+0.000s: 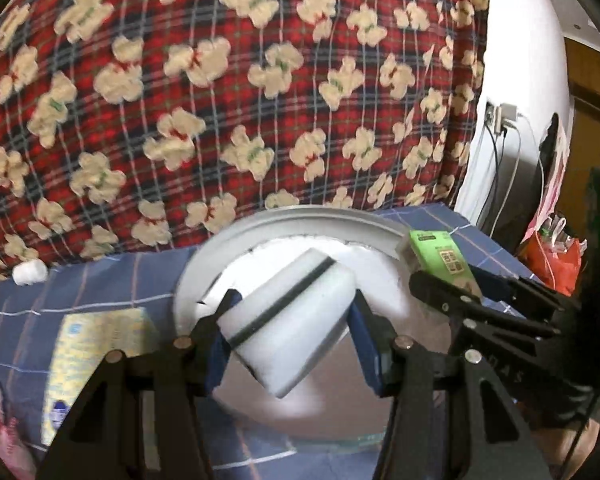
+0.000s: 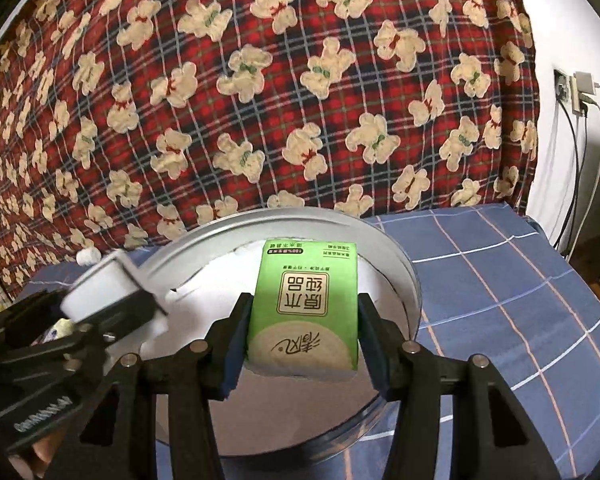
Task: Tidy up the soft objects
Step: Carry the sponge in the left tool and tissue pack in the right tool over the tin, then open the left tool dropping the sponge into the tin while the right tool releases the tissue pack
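Note:
My left gripper (image 1: 294, 312) is shut on a white sponge block (image 1: 288, 320) with a dark stripe, held tilted over a round metal tin (image 1: 204, 264). In the right wrist view my right gripper (image 2: 302, 312) is shut on a green tissue pack (image 2: 306, 304), also over the metal tin (image 2: 400, 280). The right gripper with the green tissue pack (image 1: 440, 256) shows at the right of the left wrist view. The left gripper with the white sponge block (image 2: 104, 288) shows at the left of the right wrist view. White material lies in the tin's far side.
The tin stands on a blue checked sheet (image 2: 500, 300). Behind it rises a red plaid blanket with bear prints (image 1: 220, 100). A small white lump (image 1: 30, 272) and a yellow packet (image 1: 88, 356) lie left of the tin. Cables hang from a wall socket (image 2: 572, 92) at right.

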